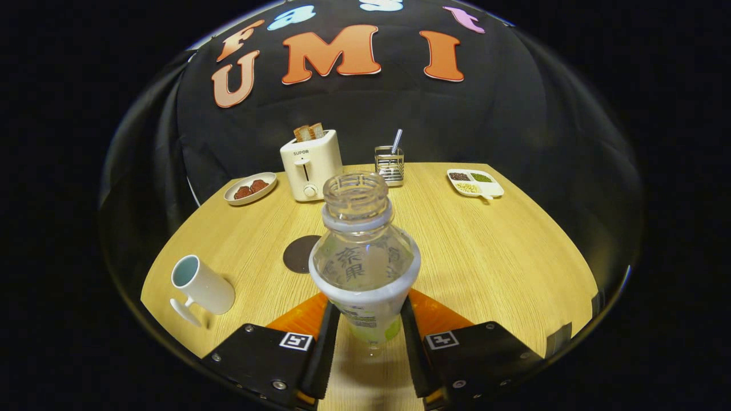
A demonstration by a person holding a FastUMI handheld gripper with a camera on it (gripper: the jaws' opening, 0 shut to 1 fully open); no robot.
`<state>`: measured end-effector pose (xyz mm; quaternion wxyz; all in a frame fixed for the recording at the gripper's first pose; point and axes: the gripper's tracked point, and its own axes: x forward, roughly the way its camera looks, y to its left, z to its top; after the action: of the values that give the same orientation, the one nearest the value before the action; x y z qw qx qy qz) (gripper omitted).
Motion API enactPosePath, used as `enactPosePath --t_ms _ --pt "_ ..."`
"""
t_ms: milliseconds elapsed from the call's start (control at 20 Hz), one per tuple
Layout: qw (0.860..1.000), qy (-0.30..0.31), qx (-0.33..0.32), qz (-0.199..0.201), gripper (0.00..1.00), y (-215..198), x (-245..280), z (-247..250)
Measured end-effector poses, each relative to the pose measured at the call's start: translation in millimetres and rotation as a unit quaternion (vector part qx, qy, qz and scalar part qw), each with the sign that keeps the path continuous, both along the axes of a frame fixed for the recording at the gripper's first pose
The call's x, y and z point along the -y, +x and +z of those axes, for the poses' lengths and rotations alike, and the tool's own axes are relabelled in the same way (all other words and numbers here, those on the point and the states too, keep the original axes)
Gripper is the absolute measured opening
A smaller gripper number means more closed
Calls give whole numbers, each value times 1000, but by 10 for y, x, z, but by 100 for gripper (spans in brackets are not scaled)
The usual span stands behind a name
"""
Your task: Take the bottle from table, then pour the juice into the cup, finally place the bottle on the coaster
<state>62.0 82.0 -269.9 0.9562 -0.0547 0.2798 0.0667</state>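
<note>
A clear plastic bottle [364, 257] with no cap stands upright between my fingers, and my gripper [368, 337] is shut on its lower body, both fingers pressing its sides. Its base looks slightly above the wooden table [502, 257]. A dark round coaster [298, 254] lies on the table just beyond the bottle, to its left, partly hidden by it. A white cup [201, 283] with a pale blue inside and a handle stands further left, near the table's front edge.
At the back of the table stand a cream toaster [310, 164] with bread slices, a small plate of brown food [250, 188], a metal holder [389, 165] with a utensil, and a divided white dish [475, 182] at the back right.
</note>
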Motion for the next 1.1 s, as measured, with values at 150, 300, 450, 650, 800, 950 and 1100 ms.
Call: enactPosePath --t_ms 150,300,450,650,800,950,1100 --pt "1000 -13 5 1 54 -29 -88 146" --pt "999 -35 9 22 54 -81 -292 291" --pt "996 -78 14 44 51 -99 -516 404" --pt "986 -142 24 83 50 -135 -833 458" --pt "971 -209 34 107 50 -131 -998 469" --pt "954 -267 45 131 50 -126 -1132 459" --pt "944 -290 52 149 50 -121 -1284 428"
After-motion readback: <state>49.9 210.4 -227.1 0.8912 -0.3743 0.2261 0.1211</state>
